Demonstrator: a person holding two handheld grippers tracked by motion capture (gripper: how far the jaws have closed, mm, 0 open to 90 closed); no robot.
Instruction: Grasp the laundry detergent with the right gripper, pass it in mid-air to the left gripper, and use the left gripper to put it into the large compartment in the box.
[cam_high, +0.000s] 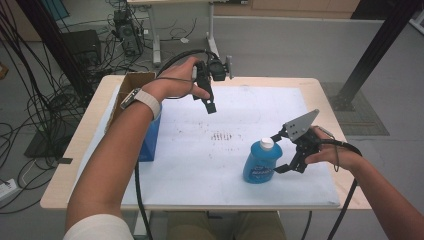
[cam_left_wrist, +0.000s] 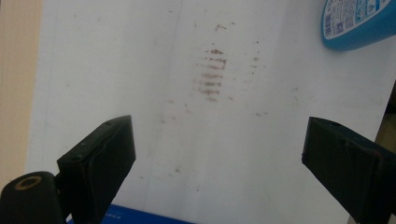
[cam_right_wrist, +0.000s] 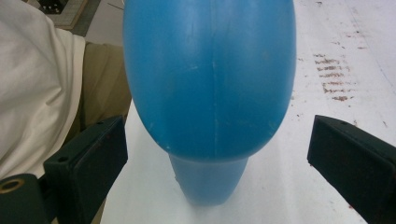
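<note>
1. The table (cam_high: 70, 165) is a light wooden one, and most of its top is covered by a white sheet (cam_high: 200, 170).
2. A person sits at the near edge with both forearms over the sheet: the left arm reaches toward the far side, the right comes in low at the near right corner.
3. An open cardboard box (cam_high: 134, 80) sits at the far left of the table, touching a blue box (cam_high: 150, 142) just on its near side, half hidden under the left forearm.
4. The blue bottle (cam_high: 261, 164) with a white cap (cam_high: 267, 143) stands upright on the sheet, right of centre and toward the near edge. In the right gripper view its rounded blue body fills the middle of the picture.
5. The right tool (cam_high: 279, 152) is level with the bottle, coming at it from the right. Its jaws stand apart on either side of the bottle, one near the cap and one low by the base. In the right gripper view a gap shows between each pad and the blue plastic, so the tool is released, not pressing on the bottle.
6. The left tool (cam_high: 210, 102) hangs above the far part of the sheet, pointing down and well apart from the bottle. Its jaws are spread wide with only the sheet between them: released.
7. A patch of small rust-brown smudges (cam_high: 222, 136) marks the sheet near its middle, between the two tools; it shows in the left gripper view too.
</note>
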